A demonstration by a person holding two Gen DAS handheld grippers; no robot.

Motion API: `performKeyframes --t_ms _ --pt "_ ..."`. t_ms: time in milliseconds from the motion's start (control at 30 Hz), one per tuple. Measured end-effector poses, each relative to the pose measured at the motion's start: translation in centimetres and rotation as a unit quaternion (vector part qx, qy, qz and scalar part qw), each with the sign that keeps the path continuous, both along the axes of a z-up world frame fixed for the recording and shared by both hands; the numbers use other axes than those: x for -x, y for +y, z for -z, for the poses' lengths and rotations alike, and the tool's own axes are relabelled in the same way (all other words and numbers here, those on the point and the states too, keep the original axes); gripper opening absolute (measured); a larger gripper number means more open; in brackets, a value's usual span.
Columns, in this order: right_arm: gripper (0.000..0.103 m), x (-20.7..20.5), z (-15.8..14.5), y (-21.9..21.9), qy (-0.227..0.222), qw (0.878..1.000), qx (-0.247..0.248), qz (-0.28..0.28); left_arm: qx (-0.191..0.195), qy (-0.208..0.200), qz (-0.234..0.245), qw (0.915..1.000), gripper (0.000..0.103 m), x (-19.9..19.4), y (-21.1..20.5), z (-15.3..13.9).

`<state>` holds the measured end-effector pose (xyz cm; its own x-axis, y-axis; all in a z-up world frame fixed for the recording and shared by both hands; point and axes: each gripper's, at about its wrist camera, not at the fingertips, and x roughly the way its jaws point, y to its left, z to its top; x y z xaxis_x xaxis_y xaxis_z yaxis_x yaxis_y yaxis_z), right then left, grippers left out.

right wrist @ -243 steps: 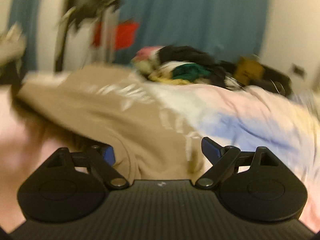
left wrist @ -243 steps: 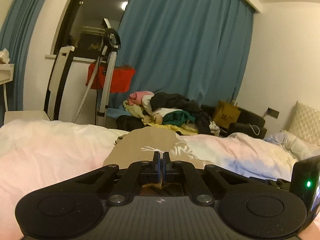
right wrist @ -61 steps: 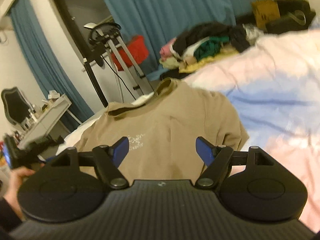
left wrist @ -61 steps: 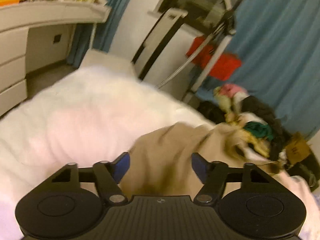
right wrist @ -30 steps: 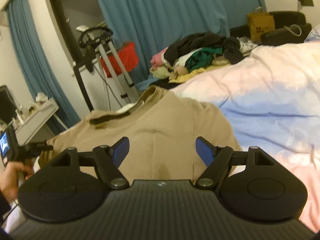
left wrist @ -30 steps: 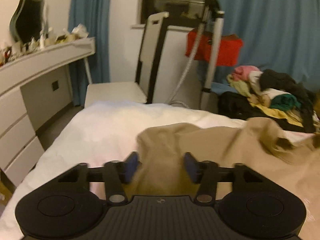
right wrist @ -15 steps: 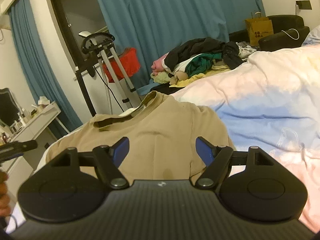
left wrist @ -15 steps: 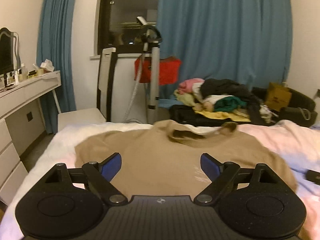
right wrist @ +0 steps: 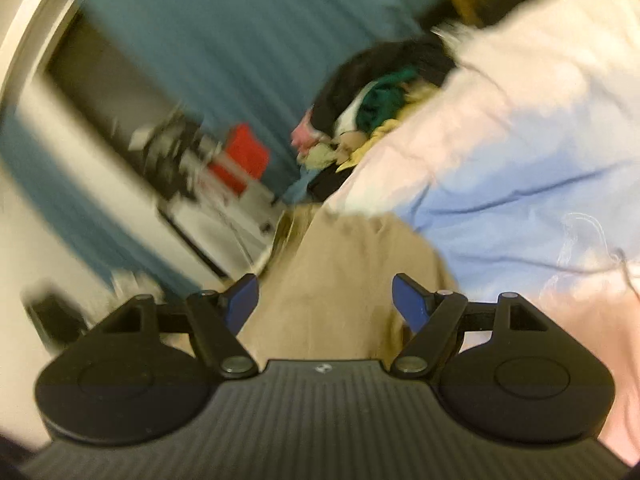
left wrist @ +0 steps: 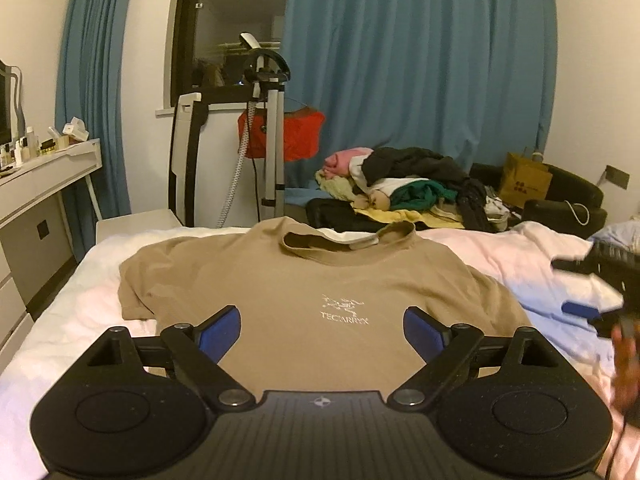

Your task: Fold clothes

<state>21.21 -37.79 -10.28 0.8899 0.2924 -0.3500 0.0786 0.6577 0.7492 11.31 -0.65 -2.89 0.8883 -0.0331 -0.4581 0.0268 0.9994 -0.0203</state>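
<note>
Tee (left wrist: 320,292) now lies spread flat on the bed (left wrist: 72,312), left gripper (left wrist: 322,330) and right gripper (right wrist: 324,300) both wide open holding nothing, so I'd start folding.

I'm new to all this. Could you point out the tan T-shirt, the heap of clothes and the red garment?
tan T-shirt (left wrist: 304,280): left wrist view, chest above logo.
heap of clothes (left wrist: 412,184): left wrist view, dark top.
red garment (left wrist: 300,136): left wrist view, middle.

I see blue curtains (left wrist: 420,64), a garment steamer (left wrist: 268,136) (red cloth hanging on it), and a brown paper bag (left wrist: 524,182).
</note>
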Motion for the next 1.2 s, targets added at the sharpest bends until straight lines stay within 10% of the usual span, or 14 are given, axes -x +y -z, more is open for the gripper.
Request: performKeyframes --t_ms 400,600,833,1067,1200 --pt "0.067 -6.5 6.1 -3.6 0.047 0.998 -0.016 -0.031 0.017 0.023 0.003 0.9996 0.091 -3.6 0.0 5.8" --pt "0.009 -8.2 6.3 1.5 0.072 0.989 0.100 -0.080 0.029 0.022 -0.002 0.9993 0.091 -5.2 0.4 6.4" --pt "0.006 -5.9 2.0 11.7 -0.039 0.952 0.266 -0.143 0.049 0.017 -0.010 0.9986 0.090 -5.8 1.1 6.6" --pt "0.010 -3.8 3.4 17.6 -0.068 0.924 0.318 -0.201 0.059 0.008 -0.018 0.9981 0.090 -5.0 1.9 6.0" --pt "0.028 -2.5 1.0 14.9 -0.099 0.951 0.239 -0.169 0.069 0.007 -0.016 0.9974 0.090 -4.6 2.1 5.6"
